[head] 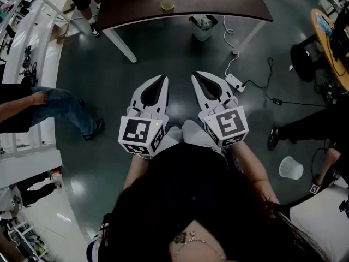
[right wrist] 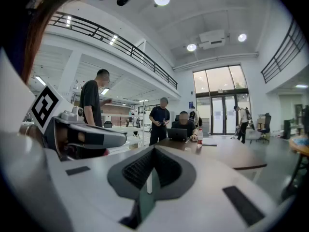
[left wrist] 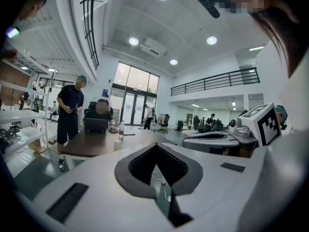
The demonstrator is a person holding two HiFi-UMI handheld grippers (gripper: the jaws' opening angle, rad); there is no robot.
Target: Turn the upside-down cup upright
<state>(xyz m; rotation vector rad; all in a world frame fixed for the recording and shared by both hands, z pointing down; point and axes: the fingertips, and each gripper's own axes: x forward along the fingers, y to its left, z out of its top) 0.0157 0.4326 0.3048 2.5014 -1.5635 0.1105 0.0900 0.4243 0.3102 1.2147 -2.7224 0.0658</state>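
A pale cup (head: 167, 1) stands near the front edge of a dark brown table (head: 229, 4), far ahead of me; from here I cannot tell which way up it is. The left gripper view shows the same cup (left wrist: 118, 144) small on the tabletop. My left gripper (head: 163, 78) and right gripper (head: 194, 75) hang side by side over the floor, well short of the table, both shut with nothing between the jaws. The left gripper's (left wrist: 157, 145) tips meet, and the right gripper's (right wrist: 154, 149) tips meet too.
A bin (head: 203, 27) sits under the table's front edge. A power strip with cables (head: 235, 82) lies on the dark floor to the right. A white bucket (head: 290, 168) stands at the right, a person's legs (head: 65, 108) at the left. A laptop (left wrist: 96, 124) and a bottle (left wrist: 121, 128) are on the table.
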